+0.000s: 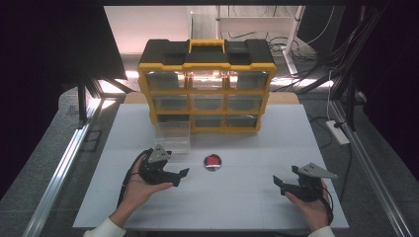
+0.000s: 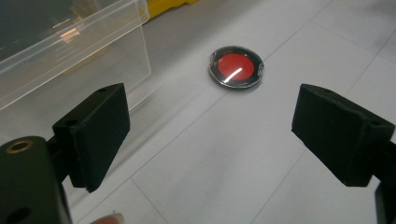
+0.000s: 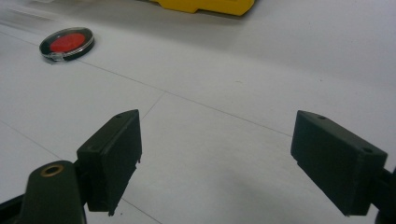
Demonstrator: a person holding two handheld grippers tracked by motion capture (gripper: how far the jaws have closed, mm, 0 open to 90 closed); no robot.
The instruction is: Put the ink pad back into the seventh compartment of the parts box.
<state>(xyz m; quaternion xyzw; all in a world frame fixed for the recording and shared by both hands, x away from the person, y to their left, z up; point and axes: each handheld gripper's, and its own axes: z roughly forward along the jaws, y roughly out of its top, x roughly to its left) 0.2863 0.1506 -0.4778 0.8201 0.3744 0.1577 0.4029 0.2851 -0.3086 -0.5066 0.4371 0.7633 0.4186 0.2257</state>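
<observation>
Left gripper point(image 1: 182, 174), jaws spread and empty, faces the red disc point(image 2: 236, 66) just ahead, apparently lining up a grasp; right gripper point(image 1: 278, 181) waits spread.

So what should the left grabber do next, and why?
Probably ease the left gripper forward and down toward the round red disc. Its jaws are open with nothing between them, and the disc lies flat on the white table just ahead of them, beside the clear drawer that has been pulled out of the yellow organizer.
</observation>
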